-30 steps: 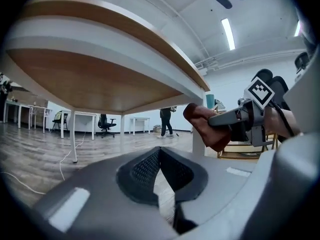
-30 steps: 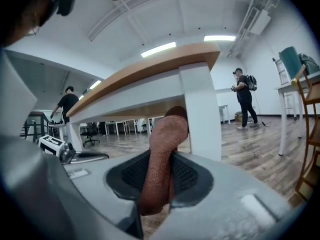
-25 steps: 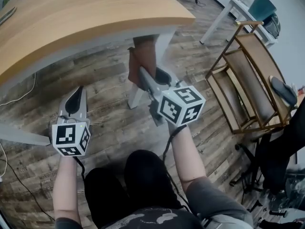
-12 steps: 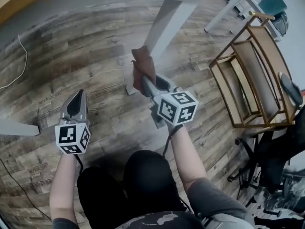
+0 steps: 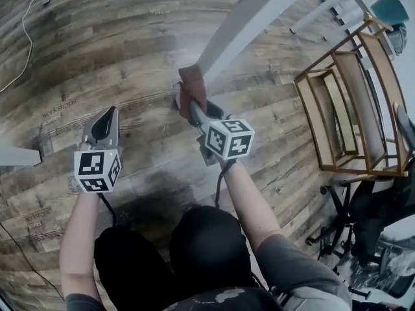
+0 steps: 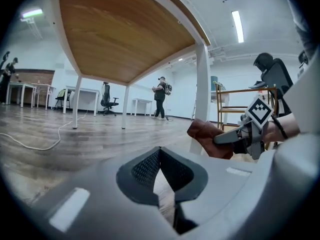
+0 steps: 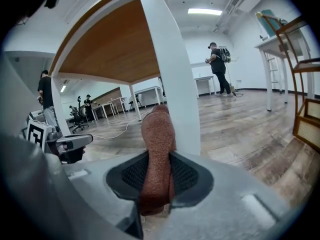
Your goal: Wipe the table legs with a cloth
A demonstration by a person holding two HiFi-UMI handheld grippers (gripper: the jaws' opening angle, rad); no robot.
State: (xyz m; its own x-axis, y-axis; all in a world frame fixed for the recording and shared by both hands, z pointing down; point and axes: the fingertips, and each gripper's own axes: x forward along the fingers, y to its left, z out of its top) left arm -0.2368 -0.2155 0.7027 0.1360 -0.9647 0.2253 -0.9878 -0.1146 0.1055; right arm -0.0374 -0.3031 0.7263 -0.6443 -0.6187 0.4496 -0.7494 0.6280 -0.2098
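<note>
The wood-plank floor (image 5: pixel 117 57) filled most of the head view, and the gripper views looked up at the brown underside of the wooden surface (image 6: pixel 125 34) on its white frame. One white table leg (image 5: pixel 253 18) ran slantwise from the top of the head view down toward the middle. To the right, well apart from the leg, stood an open wooden rack (image 5: pixel 363 109) with several tiers; a dark thing (image 5: pixel 406 127) lay on its top tier at the picture's edge, too cut off to identify. The person's two bare forearms reached forward, one gripper in each hand. The right gripper (image 5: pixel 194 109) pointed at the leg, its fingers pinching a rust-brown cloth (image 5: pixel 193 86); in the right gripper view the cloth (image 7: pixel 157 149) stood upright between the ribbed pads and touched the lower part of the leg (image 7: pixel 170 74), on its near face. The left gripper (image 5: pixel 111 112) hung over bare floor to the left, apart from the leg, its fingers pressed together at the tips with nothing between them. A thin white cable (image 5: pixel 23 50) trailed across the floor at the upper left.
</note>
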